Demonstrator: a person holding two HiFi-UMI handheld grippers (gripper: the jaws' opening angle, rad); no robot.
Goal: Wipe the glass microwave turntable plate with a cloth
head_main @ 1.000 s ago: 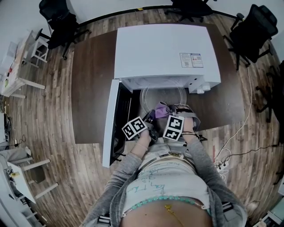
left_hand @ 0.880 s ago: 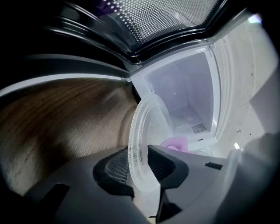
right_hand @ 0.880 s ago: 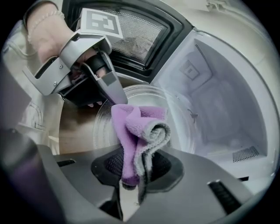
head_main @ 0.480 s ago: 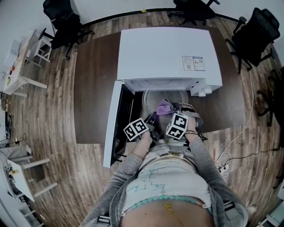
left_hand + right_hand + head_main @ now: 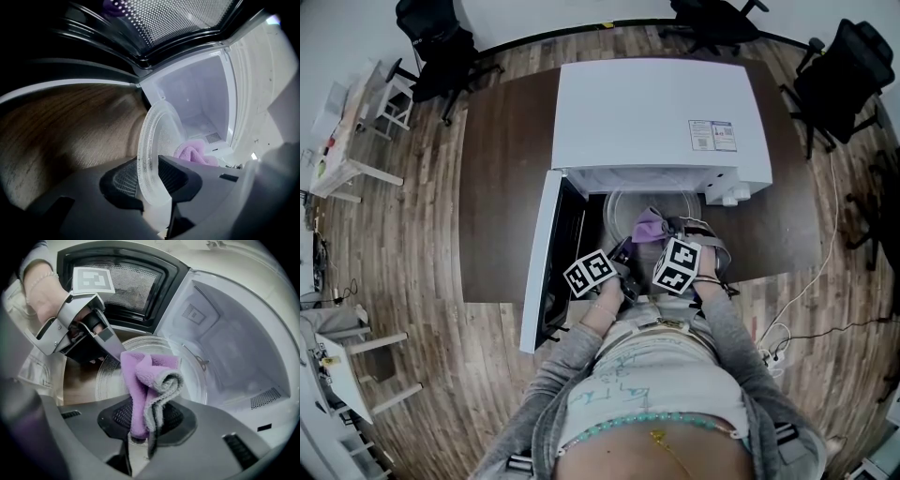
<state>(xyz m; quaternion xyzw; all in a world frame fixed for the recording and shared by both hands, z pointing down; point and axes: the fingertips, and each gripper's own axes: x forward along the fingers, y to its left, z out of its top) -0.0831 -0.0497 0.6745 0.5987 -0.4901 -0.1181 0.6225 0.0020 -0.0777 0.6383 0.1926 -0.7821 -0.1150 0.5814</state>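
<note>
We see the left hand-held gripper (image 5: 151,183) pinching the near rim of the round clear glass turntable plate (image 5: 157,133), its two jaws pressed onto the glass from either face. From those jaws the plate reaches straight ahead towards the open cavity of the white microwave oven (image 5: 661,112). In the left gripper view the plate shows edge-on, a thin ribbed arc rising from between the pads. Being round it has no long axis. Its broad face lies roughly level at the mouth of the cavity, partly over the dark brown wooden bench (image 5: 502,187), with the open black-framed microwave door (image 5: 546,262) to the left hand-held gripper's outer side. The right hand-held gripper (image 5: 145,422) is clamped on a folded purple microfibre cloth with a grey edge (image 5: 149,376). The cloth stands out of the jaws along their line, its long axis running away from the pads, and its far end is curled over. The cloth's far end is over the plate's face, just beside the left hand-held gripper's tips, which come in from the right gripper's left. Whether the cloth presses on the glass we cannot tell. Compared with a second ago, the cloth and the right hand-held gripper sit slightly deeper towards the cavity. The left hand-held gripper's hold on the rim looks unchanged.
</note>
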